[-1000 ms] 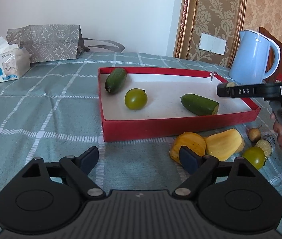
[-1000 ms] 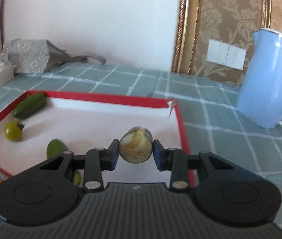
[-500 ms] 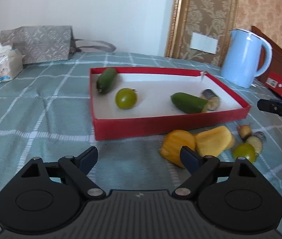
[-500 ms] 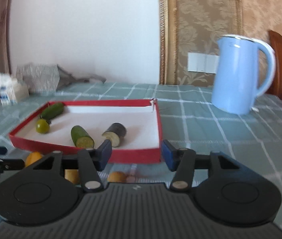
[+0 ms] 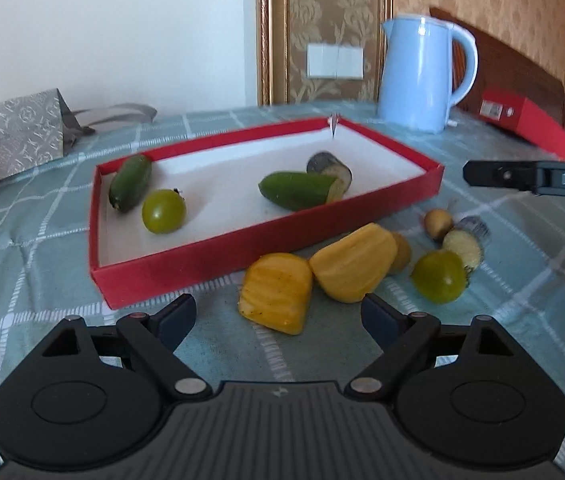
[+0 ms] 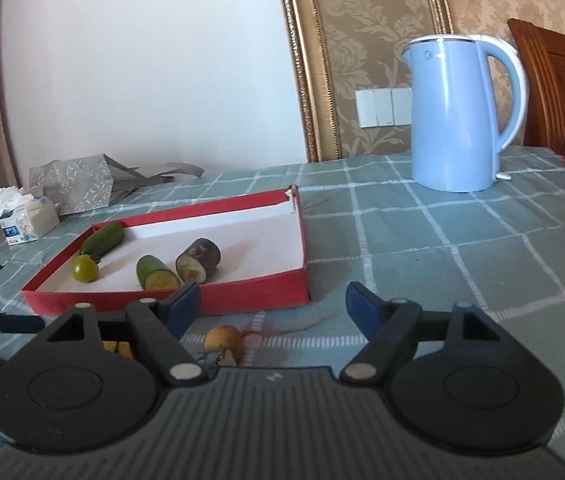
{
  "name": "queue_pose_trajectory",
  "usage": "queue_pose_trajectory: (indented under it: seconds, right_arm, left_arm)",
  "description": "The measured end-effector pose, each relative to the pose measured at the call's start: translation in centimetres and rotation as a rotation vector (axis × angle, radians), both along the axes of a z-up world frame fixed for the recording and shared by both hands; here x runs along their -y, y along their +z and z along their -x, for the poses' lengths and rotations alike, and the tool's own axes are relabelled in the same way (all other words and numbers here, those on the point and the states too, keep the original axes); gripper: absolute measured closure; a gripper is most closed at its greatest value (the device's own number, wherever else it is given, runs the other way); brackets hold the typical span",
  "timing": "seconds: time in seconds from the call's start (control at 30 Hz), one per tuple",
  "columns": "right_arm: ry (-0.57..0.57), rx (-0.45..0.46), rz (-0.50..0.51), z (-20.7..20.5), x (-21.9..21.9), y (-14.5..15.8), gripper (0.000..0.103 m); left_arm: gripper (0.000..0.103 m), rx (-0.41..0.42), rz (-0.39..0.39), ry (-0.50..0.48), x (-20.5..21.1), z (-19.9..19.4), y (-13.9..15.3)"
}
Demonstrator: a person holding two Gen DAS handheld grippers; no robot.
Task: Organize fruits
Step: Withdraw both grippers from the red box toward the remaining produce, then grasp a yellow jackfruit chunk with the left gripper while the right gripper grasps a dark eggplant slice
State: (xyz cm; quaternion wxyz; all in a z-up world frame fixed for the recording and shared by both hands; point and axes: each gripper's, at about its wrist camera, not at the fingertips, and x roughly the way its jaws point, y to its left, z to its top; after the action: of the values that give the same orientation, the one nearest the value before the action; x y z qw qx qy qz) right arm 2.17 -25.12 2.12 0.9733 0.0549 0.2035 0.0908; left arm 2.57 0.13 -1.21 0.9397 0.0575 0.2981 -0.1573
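Note:
A red tray (image 5: pixel 266 236) (image 6: pixel 242 300) holds two cucumber pieces (image 5: pixel 130 182) (image 5: pixel 298 190), a green tomato (image 5: pixel 163 211) and a dark eggplant piece (image 5: pixel 330 168) (image 6: pixel 198 262). In front of it on the cloth lie two yellow jackfruit pieces (image 5: pixel 276 298) (image 5: pixel 354 262), a green tomato (image 5: pixel 440 276), an eggplant slice (image 5: pixel 464 242) and a small brown fruit (image 5: pixel 438 224) (image 6: pixel 224 340). My left gripper (image 5: pixel 278 316) is open and empty, just short of the jackfruit. My right gripper (image 6: pixel 272 304) is open and empty, in front of the tray's near right corner.
A blue kettle (image 5: pixel 422 76) (image 6: pixel 458 116) stands behind the tray on the right. A red box (image 5: pixel 522 120) lies at the far right. A grey paper bag (image 5: pixel 14 136) and a tissue pack (image 6: pixel 22 222) sit at the back left.
My right gripper let go of the eggplant piece in the tray, opened and drew back. My left gripper shifted right, toward the jackfruit.

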Motion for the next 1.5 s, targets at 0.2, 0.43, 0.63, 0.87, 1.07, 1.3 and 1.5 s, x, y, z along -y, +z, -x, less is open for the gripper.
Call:
queue_pose_trajectory:
  seconds: [0.2,0.43,0.63,0.87,1.07,1.3,1.5]
  right_arm:
    - [-0.003,-0.004,-0.006,0.0,0.0,0.0,0.025]
    - [-0.001,-0.029,-0.016,-0.3,0.1,-0.2,0.024]
    - [-0.013,-0.042,-0.024,-0.4,0.2,-0.3,0.022]
    - [-0.015,-0.041,-0.007,-0.4,0.1,-0.4,0.022]
    - [-0.022,-0.054,-0.018,-0.5,0.3,-0.6,0.022]
    - [-0.001,-0.073,0.033,0.2,-0.5,-0.6,0.019]
    - [-0.001,-0.057,0.113,2.4,-1.8,-0.6,0.019]
  left_arm:
    - [0.012,0.005,-0.055,-0.033,0.0,-0.6,-0.2]
    - [0.026,0.010,-0.049,-0.071,-0.7,-0.9,0.0]
    - [0.051,-0.002,-0.022,-0.113,-0.3,-1.2,0.2]
    - [0.065,0.033,-0.050,-0.056,0.3,-0.6,0.1]
    - [0.065,0.021,-0.023,0.033,-0.3,0.1,0.1]
    - [0.065,0.006,0.034,0.092,-1.7,0.3,0.1]
    - [0.064,0.007,0.021,0.092,-1.4,0.3,0.1]
